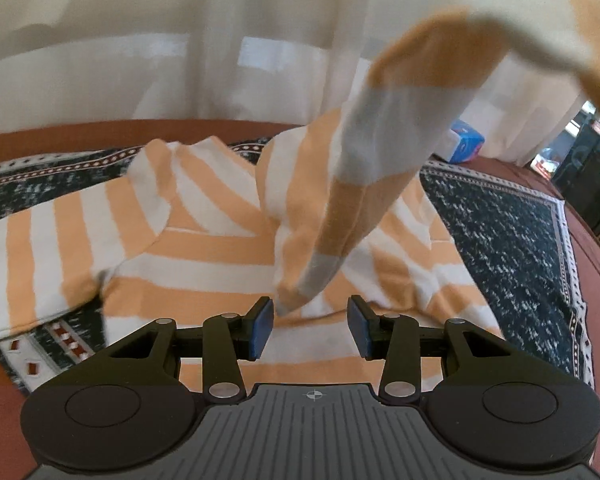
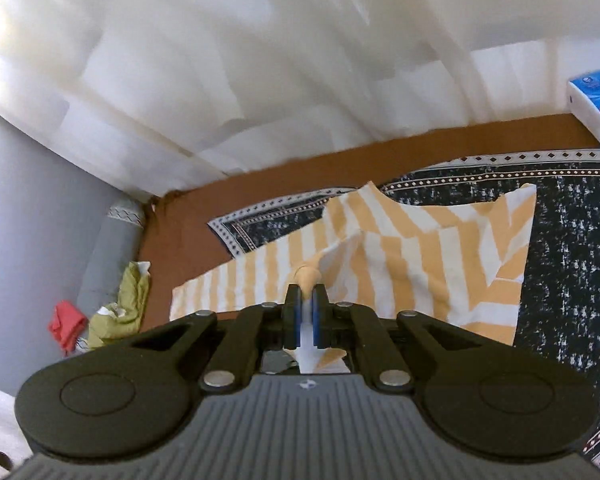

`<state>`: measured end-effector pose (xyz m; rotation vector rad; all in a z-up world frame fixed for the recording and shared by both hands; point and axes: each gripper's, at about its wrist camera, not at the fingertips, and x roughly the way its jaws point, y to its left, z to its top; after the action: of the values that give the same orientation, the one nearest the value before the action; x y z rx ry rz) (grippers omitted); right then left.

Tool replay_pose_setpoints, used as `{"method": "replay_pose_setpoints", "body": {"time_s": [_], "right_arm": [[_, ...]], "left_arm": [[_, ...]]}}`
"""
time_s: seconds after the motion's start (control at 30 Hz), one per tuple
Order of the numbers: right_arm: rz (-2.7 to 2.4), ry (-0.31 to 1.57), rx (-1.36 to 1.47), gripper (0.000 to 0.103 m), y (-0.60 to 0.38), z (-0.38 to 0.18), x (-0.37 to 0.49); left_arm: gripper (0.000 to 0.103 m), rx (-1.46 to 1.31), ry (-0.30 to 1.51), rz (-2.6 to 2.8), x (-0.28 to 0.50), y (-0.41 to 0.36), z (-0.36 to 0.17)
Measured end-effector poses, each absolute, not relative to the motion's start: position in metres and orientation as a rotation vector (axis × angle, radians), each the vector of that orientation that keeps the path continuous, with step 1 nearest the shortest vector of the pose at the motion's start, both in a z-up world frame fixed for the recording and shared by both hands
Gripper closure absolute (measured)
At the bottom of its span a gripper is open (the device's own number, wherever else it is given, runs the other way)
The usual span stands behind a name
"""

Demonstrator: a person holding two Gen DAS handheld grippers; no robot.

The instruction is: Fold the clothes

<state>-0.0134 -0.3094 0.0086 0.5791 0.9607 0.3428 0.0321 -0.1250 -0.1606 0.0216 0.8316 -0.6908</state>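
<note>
Step in hand: first fold. Your right tongs (image 2: 305, 312) are pressed together on a corner of the orange-and-white striped knit shirt (image 1: 204, 240), pinching it w/ the cloth tenting up to the blue pads. The rest of the shirt lies ahead of and below the tongs, on the dark patterned blanket (image 1: 500, 232). Your left tongs (image 1: 310, 322) are spread, nothing between the pads; a hanging striped strip (image 1: 372, 184), prob. a sleeve (blurred), dangles just ahead of them.

Next: carry the pinched corner across the body, keep tension, and use the left tongs to hold the near hem flat.
</note>
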Motion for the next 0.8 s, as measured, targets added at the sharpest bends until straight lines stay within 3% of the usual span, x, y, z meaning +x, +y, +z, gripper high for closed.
{"method": "replay_pose_setpoints", "body": {"time_s": [0.17, 0.2, 0.23, 0.33, 0.53, 0.6, 0.8], "right_arm": [[0.303, 0.916, 0.605, 0.097, -0.316, 0.022, -0.034], [0.286, 0.907, 0.604, 0.097, -0.319, 0.025, -0.043], [0.266, 0.897, 0.611, 0.097, -0.322, 0.027, -0.054], [0.178, 0.873, 0.682, 0.097, -0.334, 0.025, -0.094], [-0.014, 0.897, 0.854, 0.097, -0.331, -0.031, -0.176], [-0.079, 0.905, 0.918, 0.097, -0.326, -0.054, -0.201], [-0.163, 0.926, 1.049, 0.097, -0.308, -0.107, -0.245]], "left_arm": [[0.05, -0.004, 0.832, -0.675, 0.041, -0.134, -0.161], [0.075, -0.014, 0.835, -0.681, 0.045, -0.133, -0.161], [0.083, -0.021, 0.842, -0.691, 0.049, -0.133, -0.161], [0.091, -0.012, 0.847, -0.738, 0.055, -0.135, -0.159], [0.091, 0.084, 0.8, -0.842, 0.047, -0.153, -0.151], [0.072, 0.114, 0.797, -0.863, 0.045, -0.158, -0.152], [0.07, 0.232, 0.807, -0.884, 0.036, -0.157, -0.158]]}}
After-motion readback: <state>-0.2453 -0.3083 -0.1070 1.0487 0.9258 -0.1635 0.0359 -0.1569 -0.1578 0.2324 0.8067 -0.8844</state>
